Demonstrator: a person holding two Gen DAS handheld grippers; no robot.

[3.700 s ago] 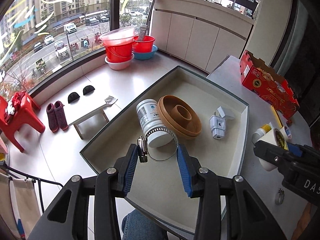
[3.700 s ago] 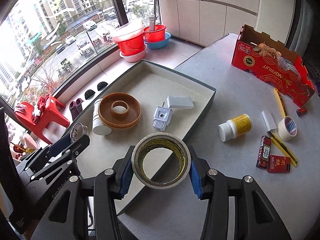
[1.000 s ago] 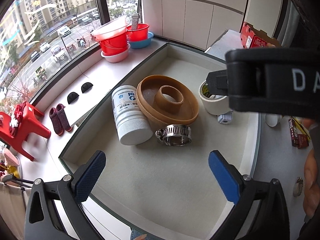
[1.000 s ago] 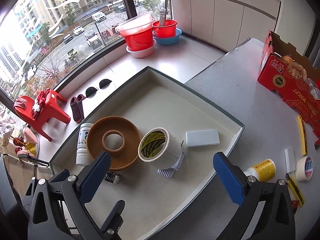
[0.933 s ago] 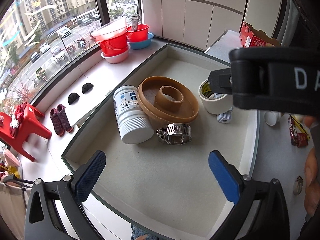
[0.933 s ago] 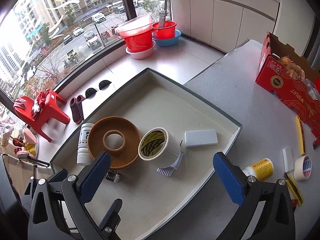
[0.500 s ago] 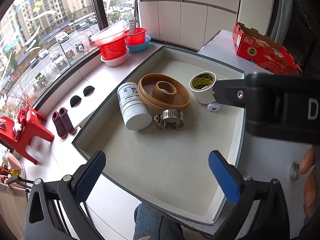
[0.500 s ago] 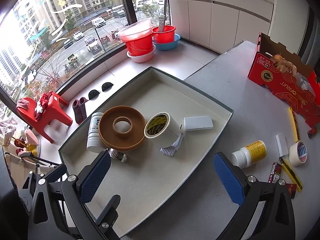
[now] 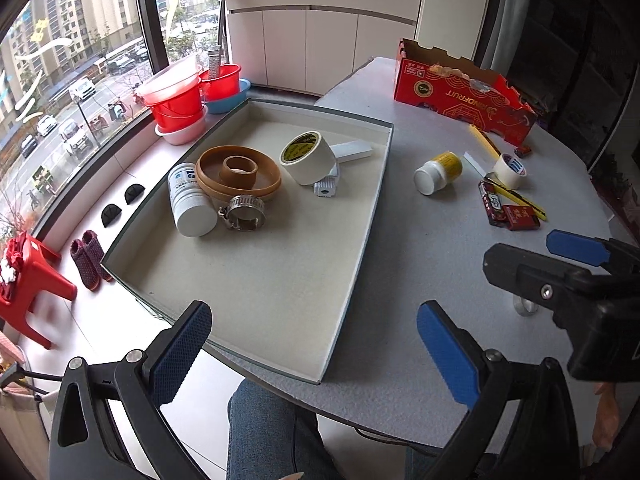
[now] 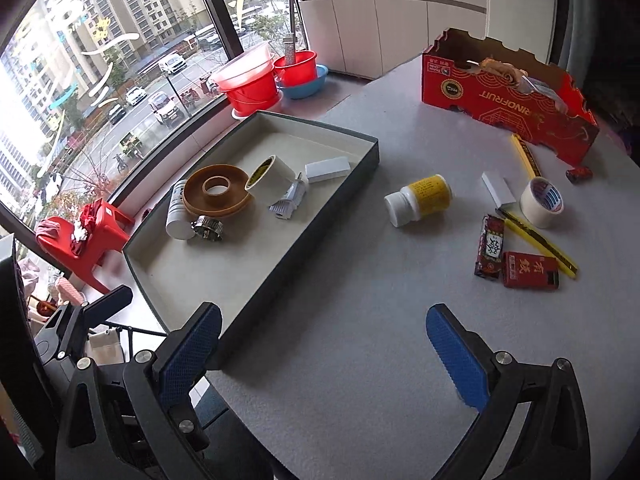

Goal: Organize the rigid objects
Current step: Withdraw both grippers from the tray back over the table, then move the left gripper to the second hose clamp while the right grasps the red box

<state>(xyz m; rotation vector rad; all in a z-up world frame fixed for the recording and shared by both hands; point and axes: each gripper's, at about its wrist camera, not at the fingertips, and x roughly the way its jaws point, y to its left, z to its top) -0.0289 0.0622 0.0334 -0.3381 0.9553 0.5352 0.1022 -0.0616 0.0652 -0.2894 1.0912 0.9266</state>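
Hovering between picks, both tongs — left (image 9: 312,344) and right (image 10: 324,350) — gape empty over the bench (image 10: 360,320); next, likely grab the bottle (image 10: 418,199) for the tray (image 10: 320,200).

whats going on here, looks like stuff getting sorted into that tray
A person is sorting items into the tray with two handheld grippers. Both the left gripper and right gripper are open and empty. The tray holds a large tape roll and a hose clamp; a yellow-labelled bottle and small tape roll lie outside on the table.
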